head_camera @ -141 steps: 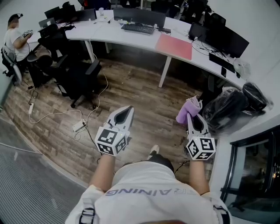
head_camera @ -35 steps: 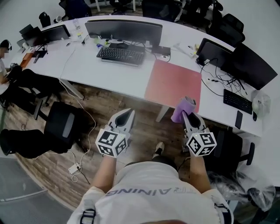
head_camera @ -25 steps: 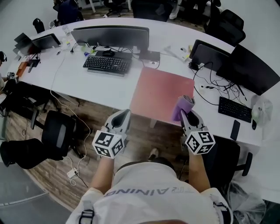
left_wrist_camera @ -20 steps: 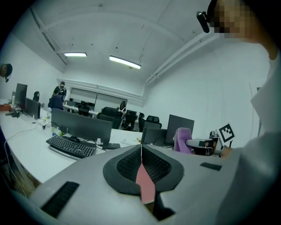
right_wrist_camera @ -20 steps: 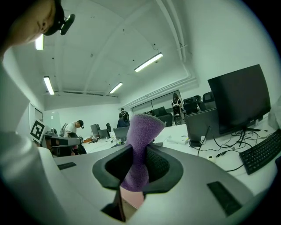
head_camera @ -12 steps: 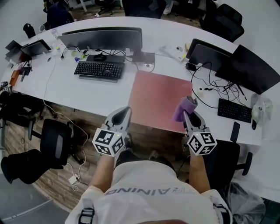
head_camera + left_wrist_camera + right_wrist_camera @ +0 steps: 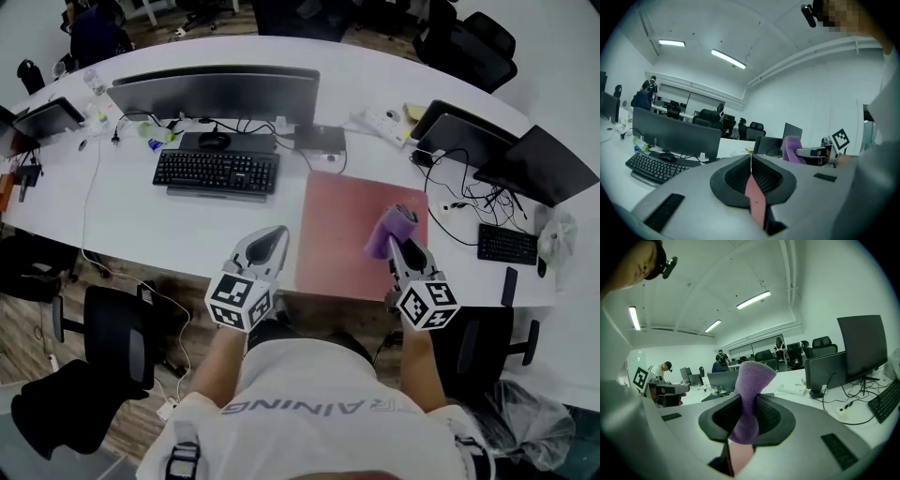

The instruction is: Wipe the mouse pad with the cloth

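White curved office desk (image 7: 141, 225) fills mid-frame, with a pink rectangular mouse pad (image 7: 342, 244) centre-right. Over the pad's right part, the right gripper (image 7: 403, 248) pinches a purple fuzzy cloth (image 7: 392, 228) — the left gripper (image 7: 270, 242), lower centre, is closed tight, empty.

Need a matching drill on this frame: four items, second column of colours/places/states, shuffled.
1. cloth
2. mouse pad
3. keyboard
4. left gripper

A. shut, nothing in it
B. pink, flat on the desk
C. purple, clamped in the right gripper
D. black, left of the pad

Pairs: 1-C, 2-B, 3-D, 4-A
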